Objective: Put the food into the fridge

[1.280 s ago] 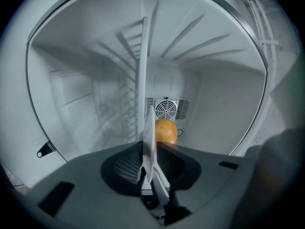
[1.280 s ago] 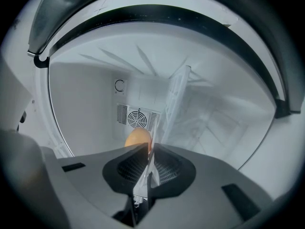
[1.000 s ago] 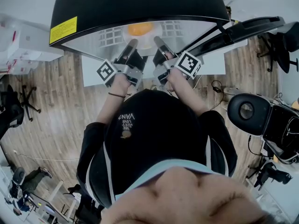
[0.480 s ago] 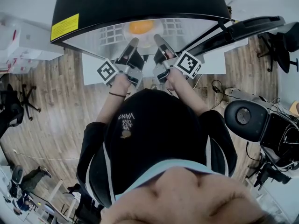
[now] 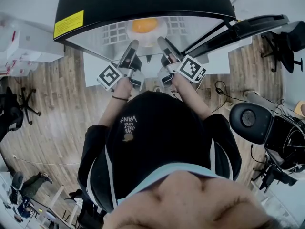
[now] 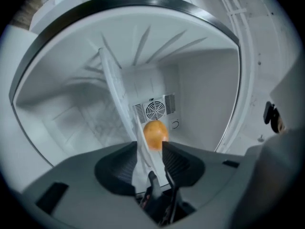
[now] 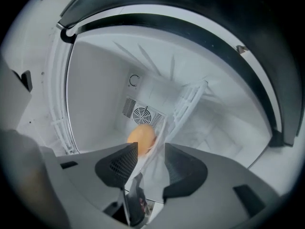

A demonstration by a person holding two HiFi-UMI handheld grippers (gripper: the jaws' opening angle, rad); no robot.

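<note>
Left tongs [image 6: 150,147] and right tongs [image 7: 145,149] reach level into the fridge [image 6: 205,94]. Each pair is spread, having just been opening, with the thin front edge of a white shelf [image 6: 112,80] running between its two sides. Just past the tips a round, smooth orange [image 6: 155,135] rests on that shelf, in front of a round slotted fan grille [image 6: 156,109] on the back wall. Smooth white walls leave open room beside and above it, and a black rim [image 6: 143,1] frames the mouth.
</note>
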